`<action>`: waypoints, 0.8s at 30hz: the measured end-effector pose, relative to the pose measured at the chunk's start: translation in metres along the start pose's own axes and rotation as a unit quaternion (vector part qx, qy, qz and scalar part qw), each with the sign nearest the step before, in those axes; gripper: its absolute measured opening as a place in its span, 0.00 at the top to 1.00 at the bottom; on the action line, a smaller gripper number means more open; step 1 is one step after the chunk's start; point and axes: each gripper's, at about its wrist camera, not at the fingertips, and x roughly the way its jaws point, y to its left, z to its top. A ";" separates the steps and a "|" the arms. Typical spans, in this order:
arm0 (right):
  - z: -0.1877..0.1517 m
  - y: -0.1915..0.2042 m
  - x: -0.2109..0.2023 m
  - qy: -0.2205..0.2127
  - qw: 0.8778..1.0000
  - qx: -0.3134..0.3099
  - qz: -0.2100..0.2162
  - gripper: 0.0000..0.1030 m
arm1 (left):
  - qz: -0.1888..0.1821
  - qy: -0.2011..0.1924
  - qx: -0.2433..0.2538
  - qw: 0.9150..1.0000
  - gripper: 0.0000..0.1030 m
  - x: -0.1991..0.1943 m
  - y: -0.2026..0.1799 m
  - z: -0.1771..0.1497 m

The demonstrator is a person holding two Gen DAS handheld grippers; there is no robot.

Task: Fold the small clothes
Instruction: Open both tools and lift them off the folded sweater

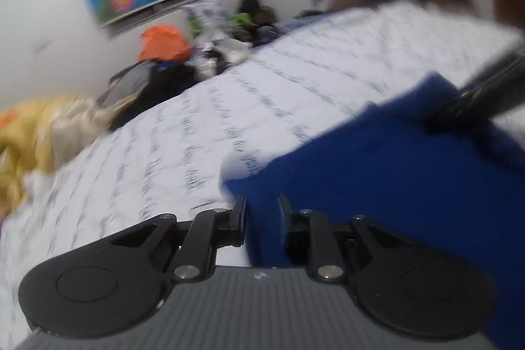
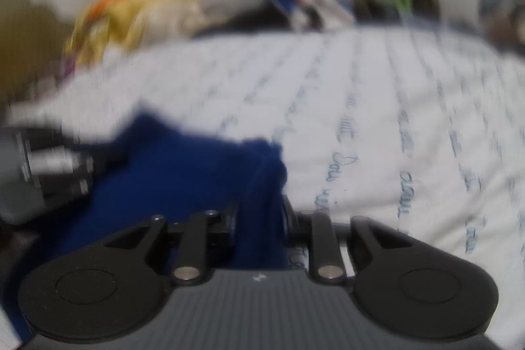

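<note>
Gripping blue garment [image 1: 410, 186] both grippers' fingers [image 1: 239, 212] narrowly parted, bedsheet [image 2: 377, 120] script unreadable.

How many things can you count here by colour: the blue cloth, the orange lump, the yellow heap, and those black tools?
Blue cloth: 1
Orange lump: 1
Yellow heap: 1
Black tools: 2, the left gripper and the right gripper
Total: 5
The dark pile by the wall is too blurred to count.

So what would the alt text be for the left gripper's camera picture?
The left gripper has blue cloth between its fingers, on a white printed bedsheet. Piled clothes lie by the far wall. The picture is blurred.
</note>
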 end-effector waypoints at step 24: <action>-0.031 0.036 0.002 0.021 0.998 -0.037 0.036 0.48 | -0.184 0.033 -0.058 0.981 0.44 -0.074 -0.037 -0.034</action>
